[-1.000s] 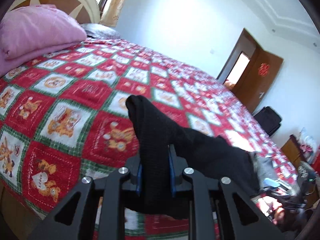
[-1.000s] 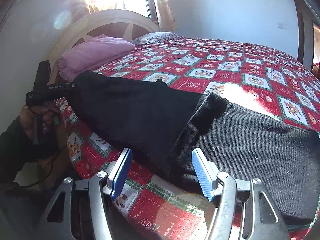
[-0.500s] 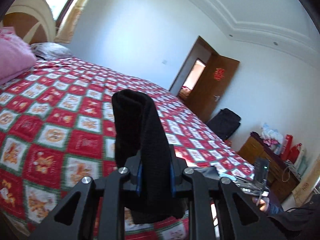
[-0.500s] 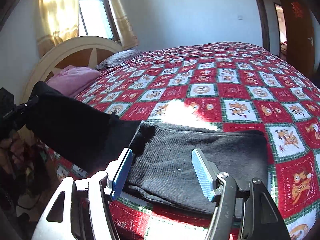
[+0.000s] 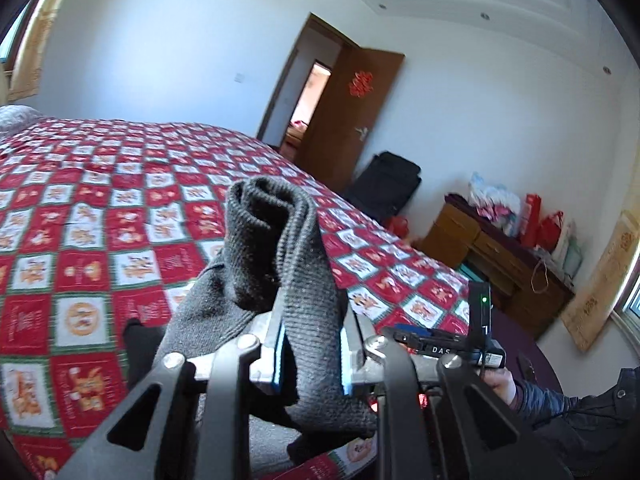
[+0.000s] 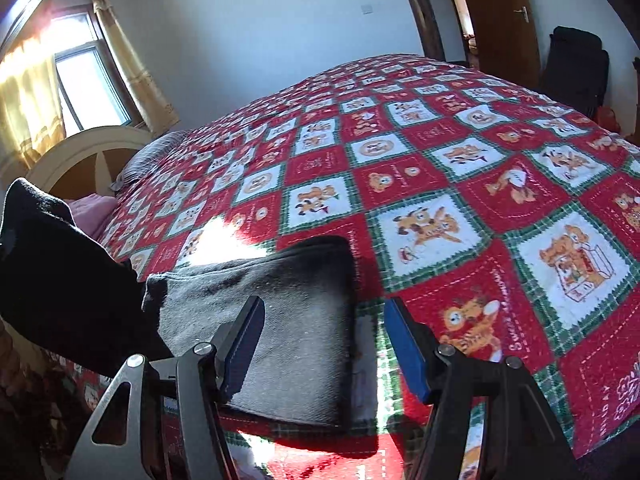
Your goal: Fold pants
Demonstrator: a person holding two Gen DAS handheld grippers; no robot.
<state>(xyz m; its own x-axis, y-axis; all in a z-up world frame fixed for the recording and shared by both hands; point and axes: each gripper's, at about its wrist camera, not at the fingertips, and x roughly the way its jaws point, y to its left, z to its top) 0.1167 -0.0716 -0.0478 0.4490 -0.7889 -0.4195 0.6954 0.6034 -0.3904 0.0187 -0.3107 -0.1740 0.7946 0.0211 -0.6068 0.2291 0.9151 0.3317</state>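
Observation:
The dark knit pants [image 5: 276, 252] are bunched upward between the blue pads of my left gripper [image 5: 312, 356], which is shut on them above the bed's near edge. In the right wrist view the rest of the pants [image 6: 296, 320] lie flat on the red patchwork bedspread [image 6: 460, 160], and the lifted dark part [image 6: 52, 264] hangs at the left. My right gripper [image 6: 324, 344] is open and hovers over the flat part's right edge, holding nothing. It also shows in the left wrist view [image 5: 444, 344], low at the right.
A pink pillow [image 6: 90, 210] and the arched headboard [image 6: 80, 152] are at the bed's left end. An open brown door [image 5: 352, 120], a black suitcase [image 5: 384, 184] and a wooden dresser [image 5: 500, 256] with bags stand past the bed's other end.
My left gripper has carried the pants' end from the pillow side toward the right gripper, folding it over. My right gripper has shifted right along the flat part to its right edge.

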